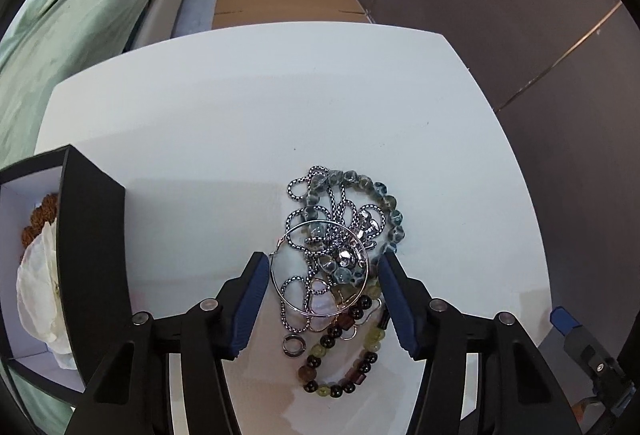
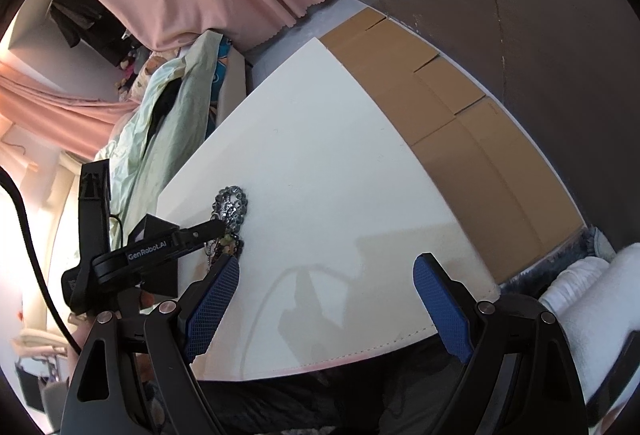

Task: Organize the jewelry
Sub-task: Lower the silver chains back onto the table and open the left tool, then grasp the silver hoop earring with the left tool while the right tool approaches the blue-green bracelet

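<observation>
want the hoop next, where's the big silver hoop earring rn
In the left wrist view the silver hoop earring lies atop the jewelry pile on the white table, between the open left gripper's fingers.

left claw [image 1: 323, 299] – jaws spread | right claw [image 2: 326, 301] – jaws spread

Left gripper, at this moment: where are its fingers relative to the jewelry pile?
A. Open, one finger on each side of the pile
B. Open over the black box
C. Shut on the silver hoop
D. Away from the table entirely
A: the left gripper is open, its blue pads on either side of the tangled jewelry pile on the white table, with the silver hoop lying free between them; the black box sits off to the left.
</observation>
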Demonstrator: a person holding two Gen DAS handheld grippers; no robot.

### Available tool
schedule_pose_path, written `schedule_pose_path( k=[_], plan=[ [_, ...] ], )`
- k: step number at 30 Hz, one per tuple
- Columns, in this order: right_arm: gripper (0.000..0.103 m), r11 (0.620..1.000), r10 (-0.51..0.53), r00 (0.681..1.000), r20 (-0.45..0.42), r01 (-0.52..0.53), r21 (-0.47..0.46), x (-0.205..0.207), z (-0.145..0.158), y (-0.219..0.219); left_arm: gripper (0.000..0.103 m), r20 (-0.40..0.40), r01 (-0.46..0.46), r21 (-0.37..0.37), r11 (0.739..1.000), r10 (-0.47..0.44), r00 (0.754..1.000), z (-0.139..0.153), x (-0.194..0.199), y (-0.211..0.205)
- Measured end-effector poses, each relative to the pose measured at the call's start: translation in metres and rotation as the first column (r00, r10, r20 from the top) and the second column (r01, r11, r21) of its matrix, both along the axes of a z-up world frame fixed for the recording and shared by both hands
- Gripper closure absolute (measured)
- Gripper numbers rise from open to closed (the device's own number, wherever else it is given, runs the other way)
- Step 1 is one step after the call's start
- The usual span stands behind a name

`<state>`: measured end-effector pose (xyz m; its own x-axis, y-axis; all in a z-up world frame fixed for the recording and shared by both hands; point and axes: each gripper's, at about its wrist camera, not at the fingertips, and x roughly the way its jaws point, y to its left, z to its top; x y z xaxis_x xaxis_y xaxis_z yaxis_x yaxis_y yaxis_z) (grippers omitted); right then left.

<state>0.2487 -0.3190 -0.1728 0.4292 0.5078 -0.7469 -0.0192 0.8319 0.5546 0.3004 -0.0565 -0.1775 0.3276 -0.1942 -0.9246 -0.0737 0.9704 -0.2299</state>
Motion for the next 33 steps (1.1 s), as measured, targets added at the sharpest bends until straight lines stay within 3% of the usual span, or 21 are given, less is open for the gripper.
schedule_pose_path(
  k=[2, 8, 13, 17, 23, 27, 29, 33],
  plan=[
    [0.013, 1.0, -0.001, 1.0, -0.002, 0.001, 0.0, 0.0, -0.001, 0.001, 0.051, 0.0, -0.003, 0.017, 1.0, 0.003, 1.0, 0.0, 0.0, 0.0],
    [0.013, 0.999, 0.033, 0.999, 0.015, -0.032, -0.006, 0.001, 0.005, 0.014, 0.051, 0.019, -0.021, -0.009, 1.0, 0.021, 1.0, 0.006, -0.001, 0.009],
    [0.013, 0.998, 0.07, 0.997, 0.022, -0.069, -0.01, 0.005, 0.008, 0.032, 0.051, 0.066, -0.016, -0.023, 1.0, 0.018, 0.998, 0.027, -0.008, 0.019],
    [0.034, 0.995, 0.099, 0.995, 0.012, -0.099, 0.003, 0.012, 0.006, 0.047, 0.051, 0.092, -0.022, -0.036, 0.999, 0.025, 0.995, 0.041, -0.016, 0.031],
    [0.055, 0.99, 0.139, 0.99, -0.017, -0.139, 0.019, 0.034, 0.003, 0.073, 0.051, 0.123, -0.034, -0.054, 0.998, 0.04, 0.992, 0.056, -0.025, 0.05],
    [0.061, 0.985, 0.17, 0.985, -0.014, -0.171, -0.023, 0.049, 0.006, 0.094, 0.051, 0.136, -0.049, -0.064, 0.997, 0.057, 0.989, 0.063, -0.029, 0.064],
    [0.069, 0.981, 0.186, 0.982, -0.021, -0.187, -0.043, 0.056, 0.005, 0.103, 0.051, 0.141, -0.059, -0.063, 0.996, 0.068, 0.988, 0.064, -0.03, 0.07],
    [0.072, 0.974, 0.206, 0.978, -0.033, -0.208, -0.089, 0.069, 0.002, 0.119, 0.051, 0.153, -0.087, -0.07, 0.994, 0.097, 0.983, 0.069, -0.035, 0.086]
  ],
)
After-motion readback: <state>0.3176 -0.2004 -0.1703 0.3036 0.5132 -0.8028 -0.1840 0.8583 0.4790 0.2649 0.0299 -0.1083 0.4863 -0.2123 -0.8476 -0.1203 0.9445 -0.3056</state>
